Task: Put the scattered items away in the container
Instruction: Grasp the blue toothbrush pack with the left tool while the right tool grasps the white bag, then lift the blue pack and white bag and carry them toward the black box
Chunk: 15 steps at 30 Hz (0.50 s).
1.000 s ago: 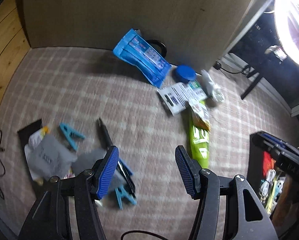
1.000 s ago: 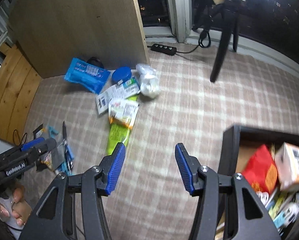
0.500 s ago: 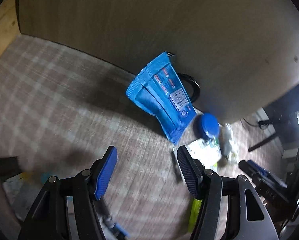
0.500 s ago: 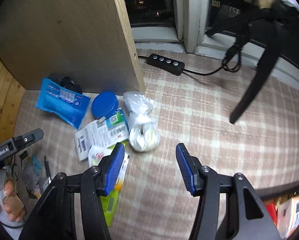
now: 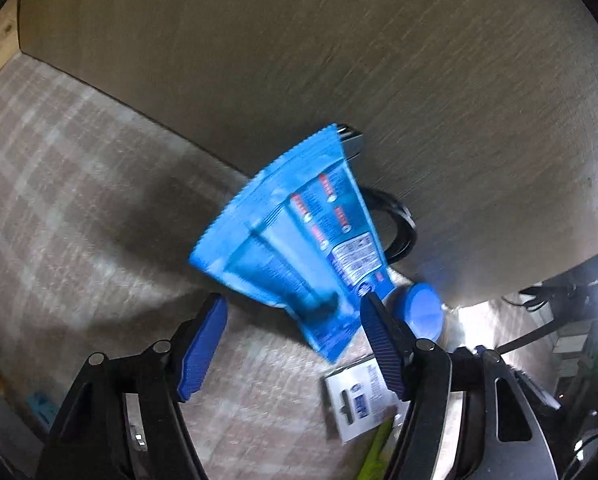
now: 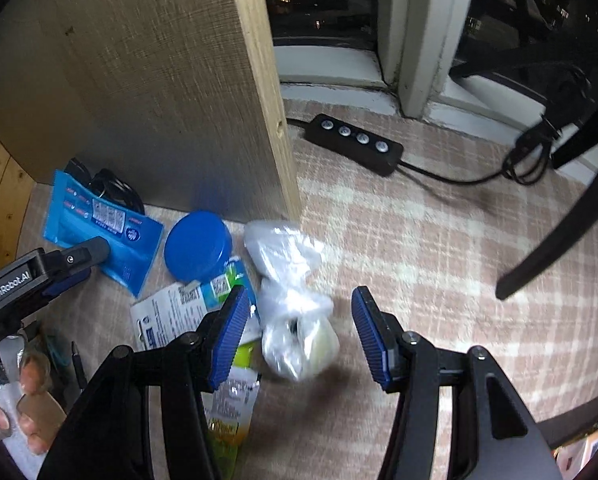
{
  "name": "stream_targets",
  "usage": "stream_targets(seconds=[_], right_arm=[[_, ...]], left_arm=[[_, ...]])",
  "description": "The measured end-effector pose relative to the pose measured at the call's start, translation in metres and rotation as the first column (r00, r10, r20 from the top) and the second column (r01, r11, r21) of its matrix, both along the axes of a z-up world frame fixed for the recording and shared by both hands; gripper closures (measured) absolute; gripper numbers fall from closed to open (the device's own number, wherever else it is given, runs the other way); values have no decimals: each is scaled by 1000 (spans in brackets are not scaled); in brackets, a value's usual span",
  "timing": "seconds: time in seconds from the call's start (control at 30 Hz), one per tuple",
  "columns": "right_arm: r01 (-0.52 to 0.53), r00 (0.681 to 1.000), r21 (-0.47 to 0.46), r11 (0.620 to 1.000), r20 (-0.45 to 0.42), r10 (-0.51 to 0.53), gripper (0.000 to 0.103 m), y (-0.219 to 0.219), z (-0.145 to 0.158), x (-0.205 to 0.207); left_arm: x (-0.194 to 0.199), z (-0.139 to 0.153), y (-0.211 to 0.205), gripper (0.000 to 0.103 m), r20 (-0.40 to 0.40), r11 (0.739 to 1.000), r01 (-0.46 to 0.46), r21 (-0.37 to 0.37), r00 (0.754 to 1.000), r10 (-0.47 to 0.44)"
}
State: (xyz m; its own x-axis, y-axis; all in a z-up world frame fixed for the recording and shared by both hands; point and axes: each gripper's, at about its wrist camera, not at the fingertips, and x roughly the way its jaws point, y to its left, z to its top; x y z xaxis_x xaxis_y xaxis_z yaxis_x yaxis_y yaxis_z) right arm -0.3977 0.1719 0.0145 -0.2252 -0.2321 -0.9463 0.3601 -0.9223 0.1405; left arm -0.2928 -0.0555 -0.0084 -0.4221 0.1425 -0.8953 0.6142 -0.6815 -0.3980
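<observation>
A blue flat packet (image 5: 299, 240) leans against a wooden board on the checked cloth. My left gripper (image 5: 293, 334) is open, with the packet's lower end between its fingers; it also shows in the right wrist view (image 6: 79, 256) at the packet (image 6: 107, 224). My right gripper (image 6: 297, 330) is open around a clear plastic bag (image 6: 295, 320) of small items. A blue round lid (image 6: 198, 246) lies between packet and bag, seen also in the left wrist view (image 5: 421, 314). A white card pack (image 6: 171, 316) and a green pouch (image 6: 231, 412) lie by the right gripper's left finger.
The upright wooden board (image 6: 159, 72) stands just behind the items. A black coiled cable (image 5: 395, 228) lies behind the packet. A black power strip (image 6: 355, 144) with cord lies on the cloth by the window sill. A black stand leg (image 6: 559, 220) crosses at right.
Both grippers have moved forward and down toward the board. The left one has closed in on the blue packet, the right one on the plastic bag. Both stay open.
</observation>
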Motion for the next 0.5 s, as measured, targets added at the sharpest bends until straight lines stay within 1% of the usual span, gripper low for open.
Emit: stream_targets(seconds=[0.03,0.07,0.1,0.13,0.17,0.2,0.3,0.33,0.4,0.5], right_arm=[[-1,1000,3,1000,0,1,50,-1,-1,-1],[0,1000,5,1000,0,0,50,-2,-2,-2],[0,1000,7,1000,1,0,50,-3,-3,-3],[1,1000,9,1000,3,-1,50,-3,-4,-4],[1,1000,8,1000,8,-1,50,-4,-6,-5],[3,1000,5,1000,16,-3,51,-3,-8,-6],[10,1000,-2,1000,24,-10,57,-1,-11,-6],[11,1000,-3,1000,20,-11,63,-1,-10,-6],[17,1000,-13,1000,27,-17,64,2,-10,-6],[34,999,-26,999,36,-33,67,7,-9,-5]], left_arm=[[-1,0,1,45,-8,1000,-7,10,1000,7],[-2,0,2,49,-13,1000,-10,18,1000,10],[-3,-1,3,59,-13,1000,-10,23,1000,10],[-5,-1,5,65,-10,1000,-7,25,1000,7],[-6,-1,8,75,-5,1000,-3,26,1000,3],[-7,-2,10,81,-3,1000,1,28,1000,-1],[-7,1,16,86,-19,999,15,28,1000,-15],[-7,2,18,86,-19,1000,20,20,1000,-19],[-6,3,21,92,-12,1000,26,13,1000,-26],[0,9,25,94,-15,999,33,1,999,-33]])
